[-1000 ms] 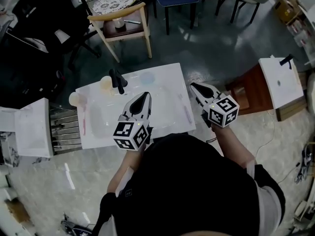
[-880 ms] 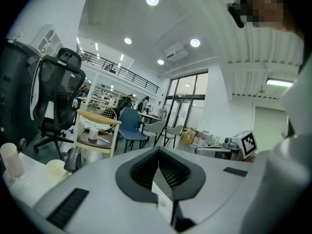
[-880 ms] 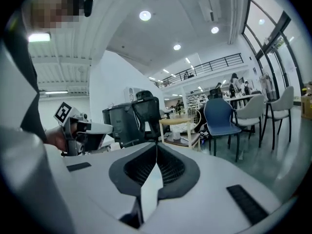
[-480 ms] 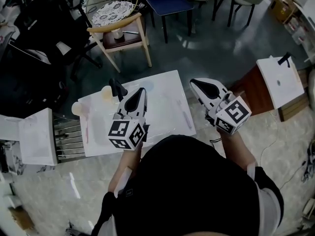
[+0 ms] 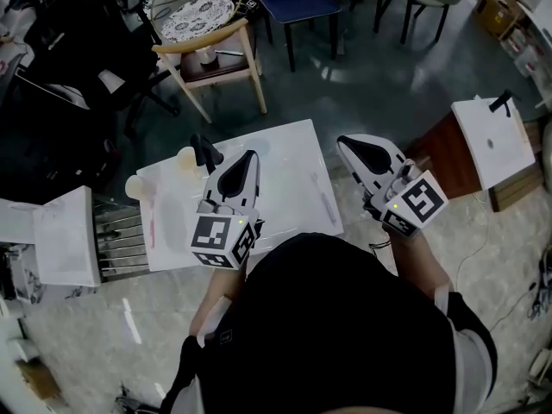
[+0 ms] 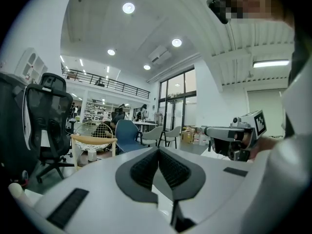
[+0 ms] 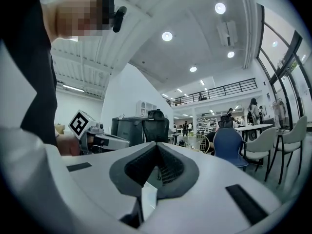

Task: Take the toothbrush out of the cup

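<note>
The head view is dim and cool-toned: the white table (image 5: 293,158) is its brightest patch, the grey floor (image 5: 371,84) carries pale smeared reflections, and the person's dark top (image 5: 345,335) sinks to near black without detail. Both gripper views are brighter, lit by round ceiling lights (image 6: 128,8) with small halos and by daylight from tall windows (image 6: 178,99). Their wide lenses bend straight lines and leave black corners. Up close, the left gripper (image 6: 157,151) and right gripper (image 7: 157,146) look slightly soft.
</note>
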`<state>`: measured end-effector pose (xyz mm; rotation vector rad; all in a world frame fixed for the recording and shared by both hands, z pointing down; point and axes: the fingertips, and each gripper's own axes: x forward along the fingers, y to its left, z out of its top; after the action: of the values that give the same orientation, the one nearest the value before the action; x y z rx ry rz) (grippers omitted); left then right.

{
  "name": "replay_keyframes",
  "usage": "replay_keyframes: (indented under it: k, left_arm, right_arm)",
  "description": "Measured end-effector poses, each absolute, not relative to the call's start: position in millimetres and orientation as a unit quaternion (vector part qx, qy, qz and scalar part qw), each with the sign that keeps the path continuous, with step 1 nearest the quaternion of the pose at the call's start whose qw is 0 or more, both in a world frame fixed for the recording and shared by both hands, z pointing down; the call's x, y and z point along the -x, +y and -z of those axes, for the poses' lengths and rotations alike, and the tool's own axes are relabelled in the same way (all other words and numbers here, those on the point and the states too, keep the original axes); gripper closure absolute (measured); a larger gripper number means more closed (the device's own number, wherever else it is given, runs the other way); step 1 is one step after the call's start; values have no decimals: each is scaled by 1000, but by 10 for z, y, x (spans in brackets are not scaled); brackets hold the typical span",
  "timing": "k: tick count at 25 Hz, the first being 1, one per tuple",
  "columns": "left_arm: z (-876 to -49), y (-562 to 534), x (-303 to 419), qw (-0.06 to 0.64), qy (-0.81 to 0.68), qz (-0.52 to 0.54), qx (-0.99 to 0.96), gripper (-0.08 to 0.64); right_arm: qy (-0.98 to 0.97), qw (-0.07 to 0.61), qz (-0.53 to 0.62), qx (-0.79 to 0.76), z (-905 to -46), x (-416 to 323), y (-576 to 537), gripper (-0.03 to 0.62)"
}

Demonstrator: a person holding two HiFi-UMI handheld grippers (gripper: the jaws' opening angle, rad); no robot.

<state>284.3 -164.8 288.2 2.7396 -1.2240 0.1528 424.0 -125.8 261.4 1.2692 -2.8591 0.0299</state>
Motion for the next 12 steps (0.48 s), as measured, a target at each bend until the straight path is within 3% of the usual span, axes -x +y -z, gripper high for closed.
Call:
replay_keyframes:
  k: [12]
  left_arm:
    - [-2952,-1633,-2806,82,-415,-53,-904,543]
  right_arm:
    - [-921,1,-37,-388,-2719,-4207,-1259,565]
